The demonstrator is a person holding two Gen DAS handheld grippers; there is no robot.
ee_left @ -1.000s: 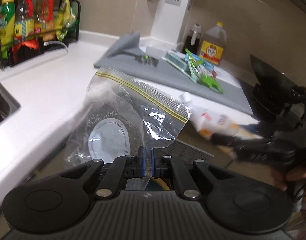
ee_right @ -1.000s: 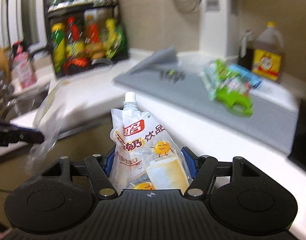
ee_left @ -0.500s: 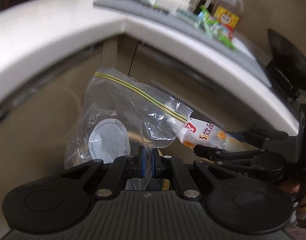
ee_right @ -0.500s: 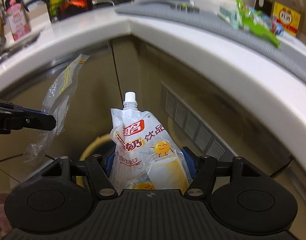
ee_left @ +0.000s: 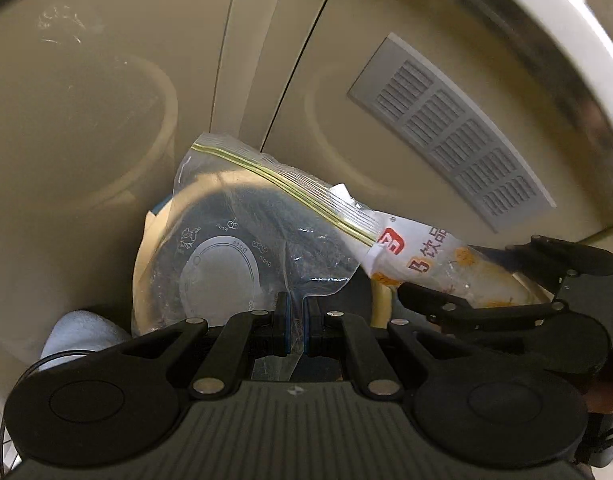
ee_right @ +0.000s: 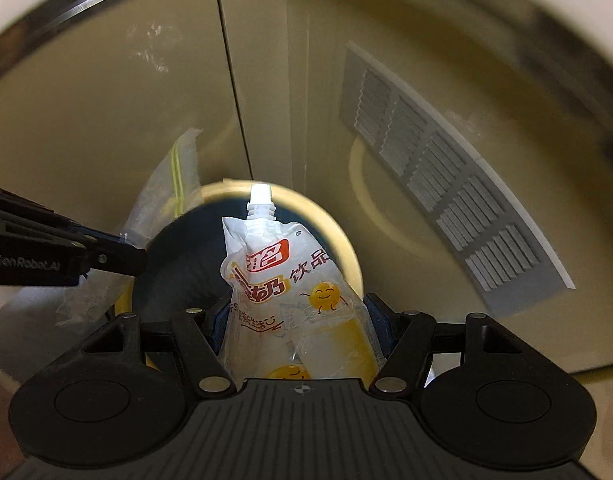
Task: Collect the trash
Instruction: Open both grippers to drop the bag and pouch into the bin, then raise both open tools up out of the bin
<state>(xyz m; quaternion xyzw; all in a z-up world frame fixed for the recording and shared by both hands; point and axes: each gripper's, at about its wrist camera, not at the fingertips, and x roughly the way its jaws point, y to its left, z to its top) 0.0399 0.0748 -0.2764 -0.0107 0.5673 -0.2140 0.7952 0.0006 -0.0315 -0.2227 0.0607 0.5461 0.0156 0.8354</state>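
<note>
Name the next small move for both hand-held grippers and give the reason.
Probably open both and let go: the left hand-held gripper pinches the zip bag and the right hand-held gripper holds the drink pouch, both hanging over the bin's open mouth.

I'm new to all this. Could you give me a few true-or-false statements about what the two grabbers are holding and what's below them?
1. The left gripper is shut on a clear zip-top plastic bag. True.
2. The right gripper is empty. False: it grips a white spouted drink pouch.
3. A round cream-rimmed bin with a dark liner sits below both. True.
4. The pouch's spout has no cap. False: a white cap is on it.
5. A grey slatted vent is set in the cabinet door. True.
</note>
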